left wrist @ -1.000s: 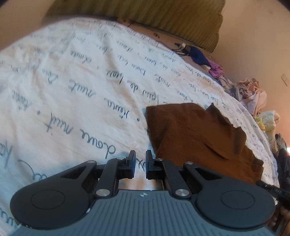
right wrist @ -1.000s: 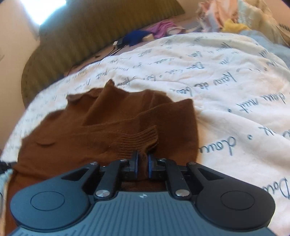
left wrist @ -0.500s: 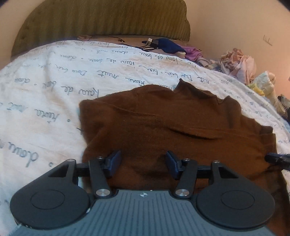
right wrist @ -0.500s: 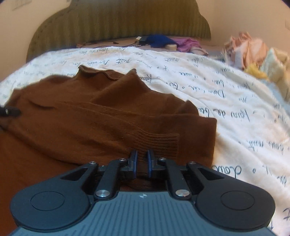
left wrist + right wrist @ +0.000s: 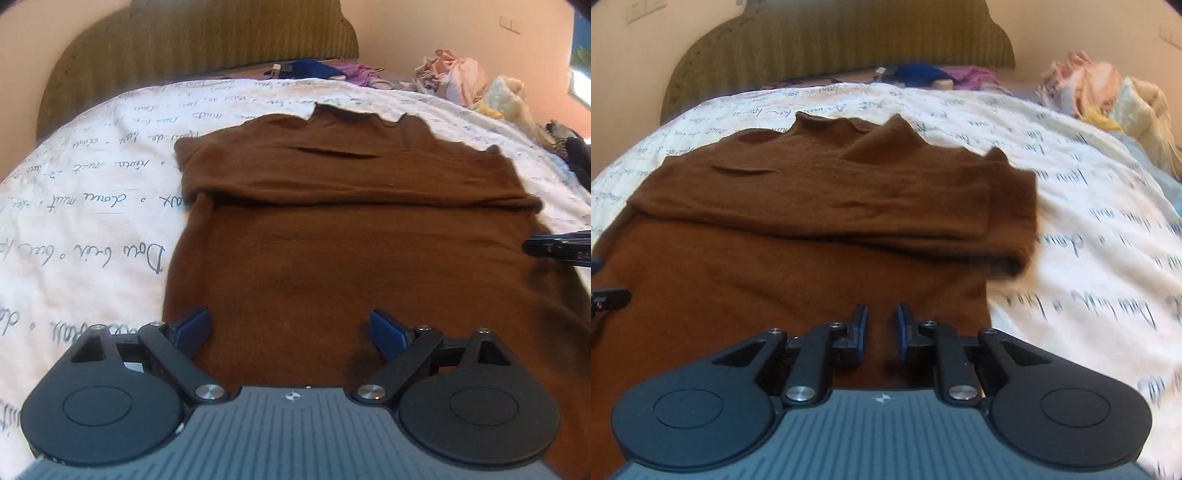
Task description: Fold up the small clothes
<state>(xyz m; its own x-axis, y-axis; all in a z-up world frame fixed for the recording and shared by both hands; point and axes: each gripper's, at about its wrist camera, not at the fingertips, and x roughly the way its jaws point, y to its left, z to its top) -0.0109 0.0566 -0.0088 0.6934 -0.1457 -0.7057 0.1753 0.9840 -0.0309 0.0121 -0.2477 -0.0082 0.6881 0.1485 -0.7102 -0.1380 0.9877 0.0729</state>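
- Left gripper [image 5: 290, 330]: jaws just opened wide, empty, brown sweater [image 5: 351, 229] hem beneath.
- Right gripper [image 5: 881, 330]: jaws narrowly parted, just widening, gripping nothing.
- Advice: seize both hem corners evenly before folding forward.

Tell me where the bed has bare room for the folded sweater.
Bare duvet lies between the brown sweater and the headboard, left of the sweater. Another open stretch lies right of it, before the clothes pile. It is crowded along the head end, at the blue and purple garments, and at that pile.
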